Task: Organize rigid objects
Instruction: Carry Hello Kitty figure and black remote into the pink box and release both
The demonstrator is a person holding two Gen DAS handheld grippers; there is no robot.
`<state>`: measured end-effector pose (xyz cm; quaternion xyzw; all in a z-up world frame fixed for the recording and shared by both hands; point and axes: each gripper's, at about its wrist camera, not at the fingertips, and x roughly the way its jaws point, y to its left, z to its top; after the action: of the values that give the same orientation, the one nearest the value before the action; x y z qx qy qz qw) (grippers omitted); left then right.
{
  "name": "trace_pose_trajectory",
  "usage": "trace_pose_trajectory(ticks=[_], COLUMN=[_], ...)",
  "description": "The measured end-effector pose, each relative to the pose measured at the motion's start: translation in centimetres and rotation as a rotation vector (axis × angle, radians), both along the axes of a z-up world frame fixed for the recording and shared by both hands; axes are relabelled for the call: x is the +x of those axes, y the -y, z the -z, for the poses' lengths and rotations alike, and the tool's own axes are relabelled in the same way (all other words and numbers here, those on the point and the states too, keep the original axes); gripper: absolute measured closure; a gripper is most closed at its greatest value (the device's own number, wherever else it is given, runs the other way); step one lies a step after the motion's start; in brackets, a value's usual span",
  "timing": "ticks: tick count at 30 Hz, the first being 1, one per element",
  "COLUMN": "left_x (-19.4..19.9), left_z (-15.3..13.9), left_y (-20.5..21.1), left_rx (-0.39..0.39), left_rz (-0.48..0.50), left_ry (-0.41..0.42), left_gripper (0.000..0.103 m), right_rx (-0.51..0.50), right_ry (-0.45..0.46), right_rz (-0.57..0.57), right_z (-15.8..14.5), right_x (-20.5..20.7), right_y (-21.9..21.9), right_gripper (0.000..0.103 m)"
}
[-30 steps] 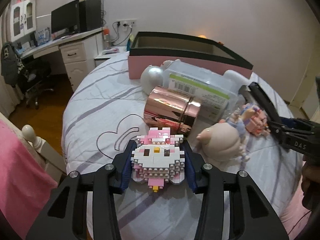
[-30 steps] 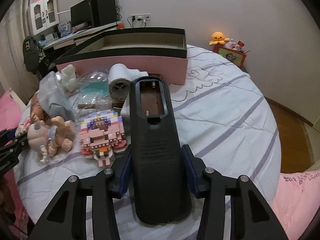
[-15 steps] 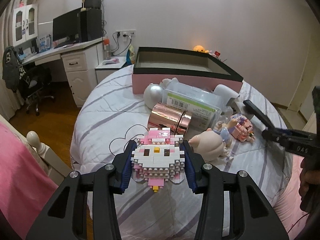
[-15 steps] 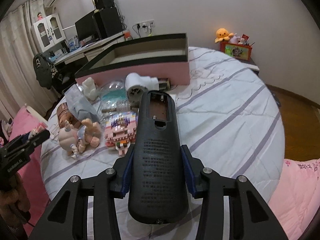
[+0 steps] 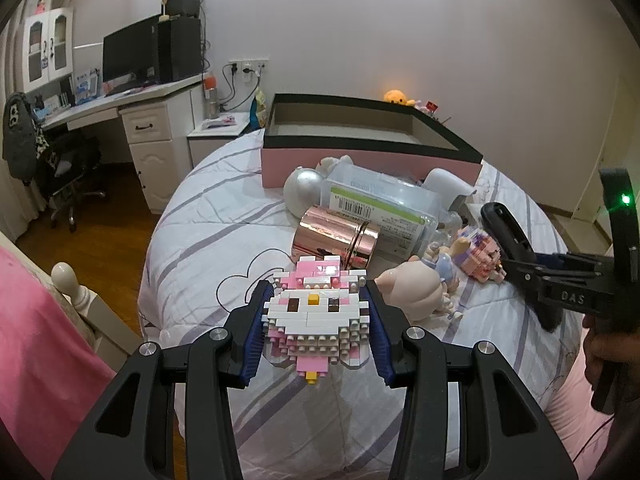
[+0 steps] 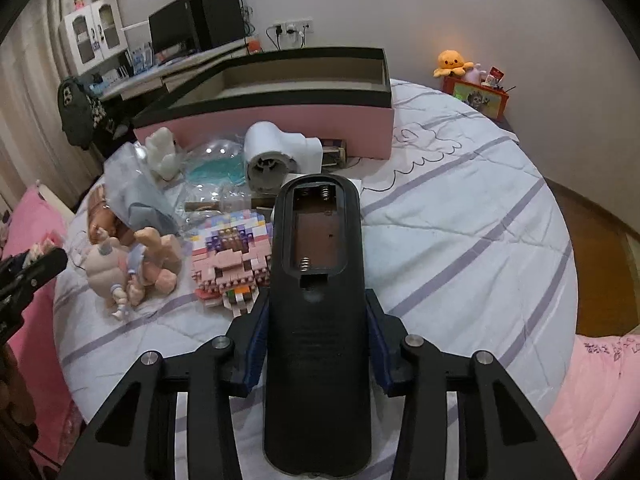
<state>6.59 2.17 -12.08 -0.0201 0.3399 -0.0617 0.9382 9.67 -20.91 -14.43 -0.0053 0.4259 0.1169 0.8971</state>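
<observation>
My left gripper (image 5: 316,328) is shut on a pink and white brick-built cat figure (image 5: 316,316), held above the bed's near edge. My right gripper (image 6: 316,340) is shut on a black remote control (image 6: 316,304) with its battery bay open, held above the bed; the remote also shows in the left wrist view (image 5: 516,248). A pink box with a black rim (image 5: 360,160) stands open at the back of the bed, also in the right wrist view (image 6: 280,120). A rose-gold can (image 5: 336,236), a clear plastic case (image 5: 376,204), a doll (image 6: 132,264) and another brick figure (image 6: 228,256) lie in front of it.
A silver ball (image 5: 304,188), a white cylinder device (image 6: 276,156) and a small white plush (image 6: 162,156) lie near the box. A desk with a monitor (image 5: 132,56) and a chair (image 5: 68,168) stand at the left. A pink blanket (image 5: 36,340) is beside the bed.
Both grippers have lifted and pulled back from the pile, each keeping its object. The box's inside shows more now.
</observation>
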Motion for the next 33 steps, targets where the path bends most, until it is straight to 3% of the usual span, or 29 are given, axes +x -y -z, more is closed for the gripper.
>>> trace_pose_trajectory(ticks=[7, 12, 17, 20, 26, 33], left_x=[0.1, 1.8, 6.1, 10.2, 19.1, 26.2], left_z=[-1.1, -4.0, -8.1, -9.7, -9.4, -5.7], left_y=[0.2, 0.2, 0.6, 0.9, 1.9, 3.3], left_rx=[-0.011, -0.022, 0.007, 0.012, 0.038, 0.051], left_rz=[0.009, 0.021, 0.042, 0.052, 0.055, 0.058], left_ry=[0.028, 0.088, 0.163, 0.176, 0.099, -0.039], left_gripper=[0.058, 0.058, 0.058, 0.058, 0.058, 0.057], right_rx=[0.056, 0.103, 0.127, 0.17, 0.164, 0.123], right_ry=[0.055, 0.114, 0.183, 0.177, 0.113, 0.001], right_rz=[-0.007, -0.041, -0.071, -0.077, -0.044, -0.014], right_z=[-2.4, -5.7, -9.6, -10.9, -10.2, -6.4], right_x=[-1.6, -0.5, 3.5, 7.4, 15.2, 20.6], right_y=[0.8, 0.2, -0.9, -1.3, -2.5, -3.2], right_gripper=[0.059, 0.059, 0.059, 0.059, 0.059, 0.059])
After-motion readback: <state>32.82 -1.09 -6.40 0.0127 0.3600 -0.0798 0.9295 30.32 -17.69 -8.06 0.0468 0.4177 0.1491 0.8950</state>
